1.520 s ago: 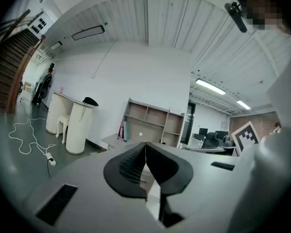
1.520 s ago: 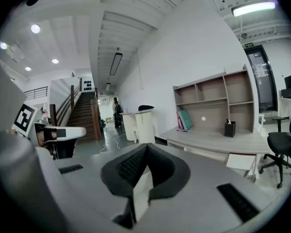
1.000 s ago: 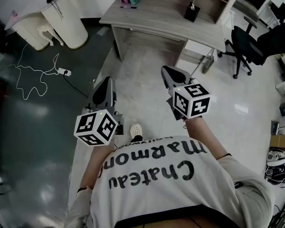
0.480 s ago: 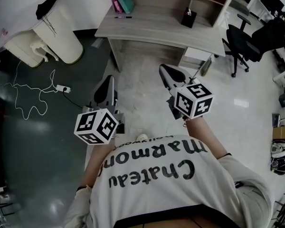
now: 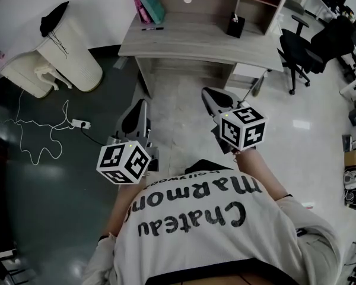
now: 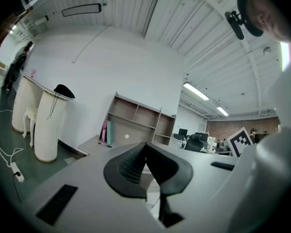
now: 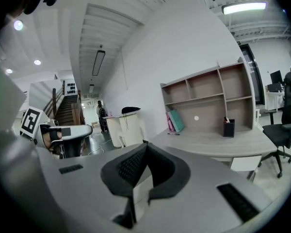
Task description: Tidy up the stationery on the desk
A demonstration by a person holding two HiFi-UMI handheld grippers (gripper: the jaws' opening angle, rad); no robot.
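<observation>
The counter (image 5: 196, 43) is finished in pale grey wood grain. Pink and teal books (image 5: 147, 8), a black pen (image 5: 152, 28) and a black pen holder (image 5: 235, 25) are seen on it. The left hand-held gripper (image 6: 144, 149) and right hand-held gripper (image 7: 145, 149) are coloured grey, with black ribbed pads (image 6: 128, 166) and black-and-white square-patterned cubes (image 5: 123, 161).

Head view steeply down from above, gripper views facing forward, all sharing the distant desk (image 5: 196, 37)
</observation>
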